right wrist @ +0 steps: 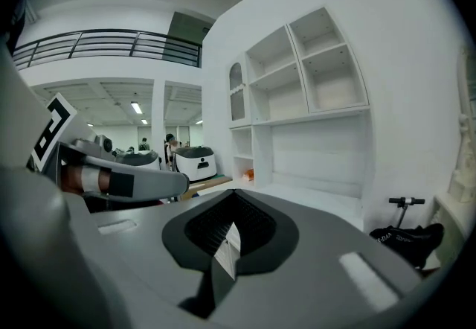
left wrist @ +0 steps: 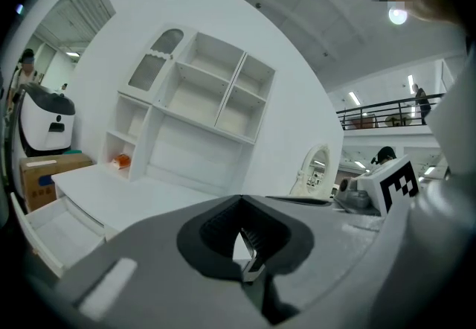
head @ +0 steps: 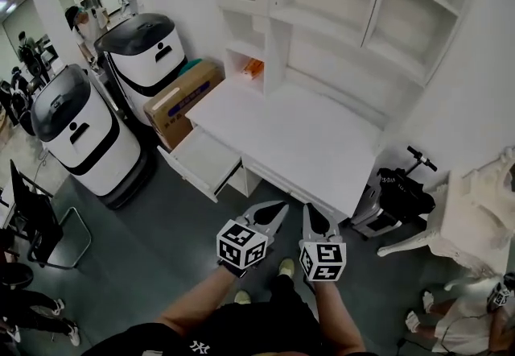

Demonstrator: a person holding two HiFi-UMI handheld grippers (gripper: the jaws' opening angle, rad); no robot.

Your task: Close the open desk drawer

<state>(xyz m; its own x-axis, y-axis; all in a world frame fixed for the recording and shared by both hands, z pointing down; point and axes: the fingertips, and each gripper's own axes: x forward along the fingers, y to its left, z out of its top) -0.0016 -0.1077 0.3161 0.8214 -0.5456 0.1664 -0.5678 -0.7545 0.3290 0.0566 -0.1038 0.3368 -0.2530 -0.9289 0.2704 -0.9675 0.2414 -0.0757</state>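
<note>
Head view looks steeply down on a white surface (head: pixel 302 133) with a white shelf unit (head: pixel 338 20) standing along its far edge. The drawer (head: pixel 201 159) stands pulled out from the surface's front, at its left end, with the white inside of it showing. Both grippers are held in the air short of the surface's front edge, side by side and close to each other. The left gripper (head: pixel 279 209) points toward the surface's front, just right of the drawer, and touches nothing. The right gripper (head: pixel 310 208) points at the front edge further right, also apart from it.

Left gripper view shows the left gripper's (left wrist: pixel 242 234) fingers closed together with nothing between them; the drawer (left wrist: pixel 52 234) lies low and to the left, under the surface's edge. Right gripper view shows the right gripper's (right wrist: pixel 234 234) fingers likewise shut and empty.

A small orange thing (head: pixel 253 67) sits in a low cubby at the surface's left end. A cardboard box (head: pixel 181 101) stands on the floor just left of the surface, and two white-and-black rounded units (head: pixel 76 133) stand beyond the box. A black scooter (head: pixel 406 185) leans at the surface's right end.
</note>
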